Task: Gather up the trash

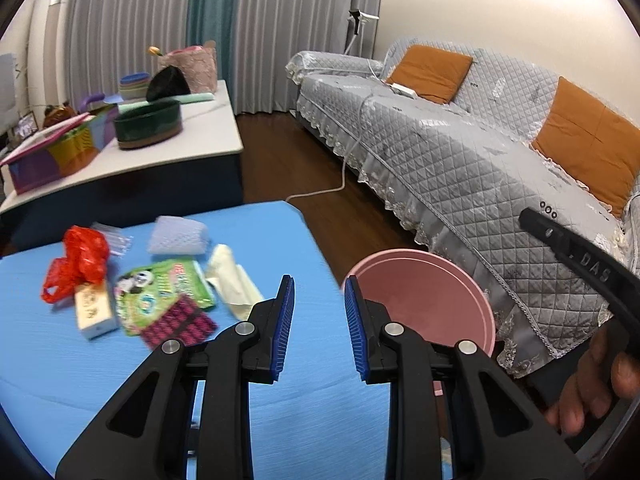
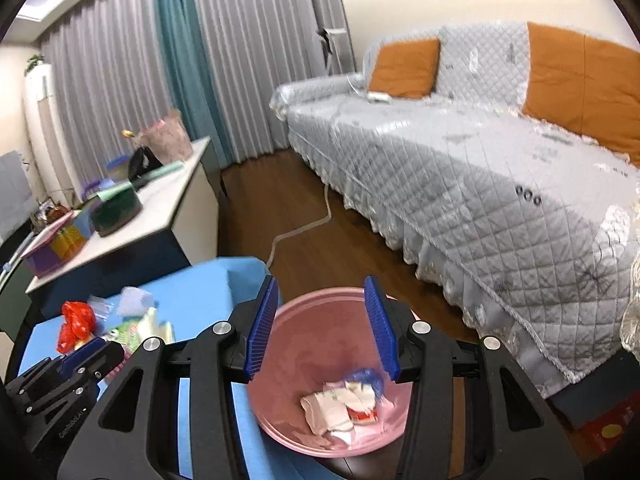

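Your right gripper [image 2: 322, 326] hangs open-jawed above the round pink bin [image 2: 280, 432], crumpled white wrappers [image 2: 332, 410] heaped inside; your left gripper [image 1: 319, 330] gapes empty.

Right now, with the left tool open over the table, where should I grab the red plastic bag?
Take the red plastic bag by its bunched upper crumple, probably from straight above. That puffed part stands proud of the blue table, while the lower loop lies flat against the white box.
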Demonstrator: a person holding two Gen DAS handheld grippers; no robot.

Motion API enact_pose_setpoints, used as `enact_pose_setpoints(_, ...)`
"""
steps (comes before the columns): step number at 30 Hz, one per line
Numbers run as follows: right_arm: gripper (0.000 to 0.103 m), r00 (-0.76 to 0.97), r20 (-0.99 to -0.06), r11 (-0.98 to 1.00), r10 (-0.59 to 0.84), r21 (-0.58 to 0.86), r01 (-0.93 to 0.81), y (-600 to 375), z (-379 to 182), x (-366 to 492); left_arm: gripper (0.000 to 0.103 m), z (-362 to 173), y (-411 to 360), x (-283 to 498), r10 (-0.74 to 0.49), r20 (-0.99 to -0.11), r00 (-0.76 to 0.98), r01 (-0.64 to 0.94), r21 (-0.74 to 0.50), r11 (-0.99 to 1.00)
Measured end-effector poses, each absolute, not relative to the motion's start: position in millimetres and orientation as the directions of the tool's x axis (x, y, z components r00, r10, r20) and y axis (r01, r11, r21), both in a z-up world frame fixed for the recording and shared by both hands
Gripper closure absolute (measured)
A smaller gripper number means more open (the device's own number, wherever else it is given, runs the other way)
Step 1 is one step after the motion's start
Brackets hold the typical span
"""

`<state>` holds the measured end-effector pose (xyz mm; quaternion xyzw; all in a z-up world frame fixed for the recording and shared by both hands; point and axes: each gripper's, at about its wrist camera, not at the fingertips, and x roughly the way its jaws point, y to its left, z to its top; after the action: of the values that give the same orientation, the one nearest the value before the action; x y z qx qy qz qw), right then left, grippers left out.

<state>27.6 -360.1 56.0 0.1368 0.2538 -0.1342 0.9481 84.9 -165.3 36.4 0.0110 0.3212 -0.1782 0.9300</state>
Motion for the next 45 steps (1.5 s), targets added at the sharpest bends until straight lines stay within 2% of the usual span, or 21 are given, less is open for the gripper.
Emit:
enact_pose_setpoints(15,0.057,0.872,-0.478,0.960,-0.107,0.178,0.215,-311,64,34,0.077,55,-66,109,-0.241,-0.553,0.798,0.232,-0.088,0.969)
enact_pose_setpoints(25,0.057,0.855,-0.518,0.975,-0.016,0.180,0.127,-264,46,62,0.077,44,0,140,-0.143,-0.536,0.832,0.116,-0.084,0.990)
enact_pose_setpoints(36,0.058,0.816,-0.572,0.985,0.086,0.169,0.015,-204,19,105,0.077,21,91,160,0.003,-0.584,0.812,-0.096,-0.127,0.987)
enact_pose_setpoints(45,0.058,0.778,-0.619,0.981,0.111,0.193,0.014,-192,-3,131,0.077,1,116,164,0.017,-0.626,0.780,-0.149,-0.159,0.976)
